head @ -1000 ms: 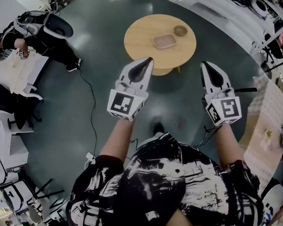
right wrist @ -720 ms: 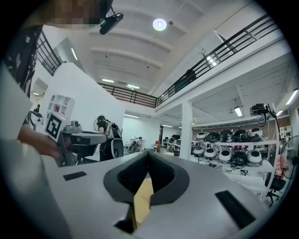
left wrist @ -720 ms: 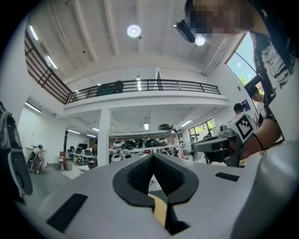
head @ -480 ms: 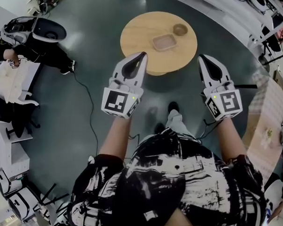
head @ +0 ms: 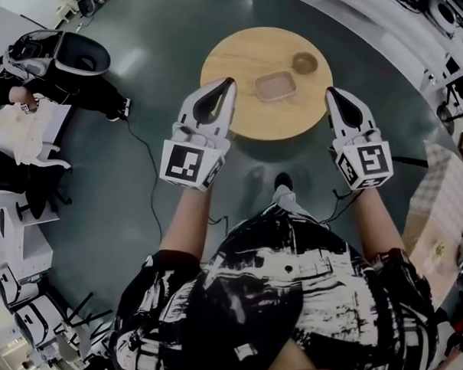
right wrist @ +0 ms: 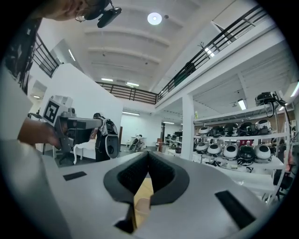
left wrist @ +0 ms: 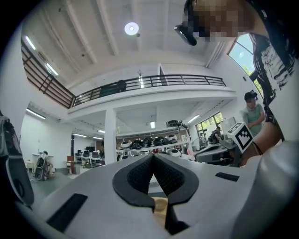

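In the head view both grippers are held out in front of the person, above the floor. My left gripper (head: 228,82) is shut with nothing in it, and its tip lies over the near left edge of a round wooden table (head: 234,61). My right gripper (head: 331,92) is also shut and empty, just off the table's near right edge. On the table stand a square tan container (head: 275,86) and a small round bowl (head: 304,62). In each gripper view the dark pads (left wrist: 140,173) (right wrist: 161,173) meet at the tip, and the other gripper's marker cube (left wrist: 243,136) (right wrist: 55,111) shows to the side.
A person in black with white gear (head: 54,62) is by a white desk (head: 18,132) at the far left. A black cable (head: 149,184) runs across the dark floor. Shelves of helmets (right wrist: 233,149) and white benches line the right side.
The table has come nearer in the head view. Both grippers have moved toward it, and the left tip now overlaps its edge. Both stay shut.
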A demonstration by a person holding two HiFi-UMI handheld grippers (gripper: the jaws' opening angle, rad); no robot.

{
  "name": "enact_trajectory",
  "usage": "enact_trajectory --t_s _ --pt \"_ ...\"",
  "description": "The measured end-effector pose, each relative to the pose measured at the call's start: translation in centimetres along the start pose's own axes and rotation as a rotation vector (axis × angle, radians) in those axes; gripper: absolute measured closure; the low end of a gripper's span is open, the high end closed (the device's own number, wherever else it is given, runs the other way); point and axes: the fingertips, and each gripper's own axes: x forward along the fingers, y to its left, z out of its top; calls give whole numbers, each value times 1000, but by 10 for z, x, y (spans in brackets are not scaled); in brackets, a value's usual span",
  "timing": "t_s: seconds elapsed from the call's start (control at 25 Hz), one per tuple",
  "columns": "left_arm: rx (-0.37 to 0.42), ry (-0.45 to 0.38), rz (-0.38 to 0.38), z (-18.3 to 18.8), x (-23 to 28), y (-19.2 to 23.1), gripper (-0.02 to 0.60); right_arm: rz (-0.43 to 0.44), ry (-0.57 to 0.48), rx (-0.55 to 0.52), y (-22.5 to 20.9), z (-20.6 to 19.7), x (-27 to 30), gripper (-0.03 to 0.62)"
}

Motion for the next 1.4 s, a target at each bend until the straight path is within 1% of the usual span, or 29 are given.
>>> enact_trajectory --t_s 0.24,0.36,0.48,0.72,0.88,1.08,1.2,1.4 --pt "1 24 41 -11 89 30 581 35 32 11 -73 -26 60 592" --pt "3 32 64 -21 115 41 581 64 52 6 -92 -46 85 592" --pt "3 41 70 -31 132 42 581 75 79 16 -105 -68 96 592" --pt "-24 75 74 -57 151 67 581 86 133 27 -110 -91 122 592" --pt "-41 81 50 -72 174 84 581 68 161 26 -118 -102 140 592" --pt "-64 92 16 -104 209 105 581 58 216 47 -130 -139 173 592" --pt "-83 116 -3 -117 219 109 581 58 249 67 -131 -152 181 592" --pt "-115 174 -14 -156 226 120 581 61 304 98 -129 -187 199 592"
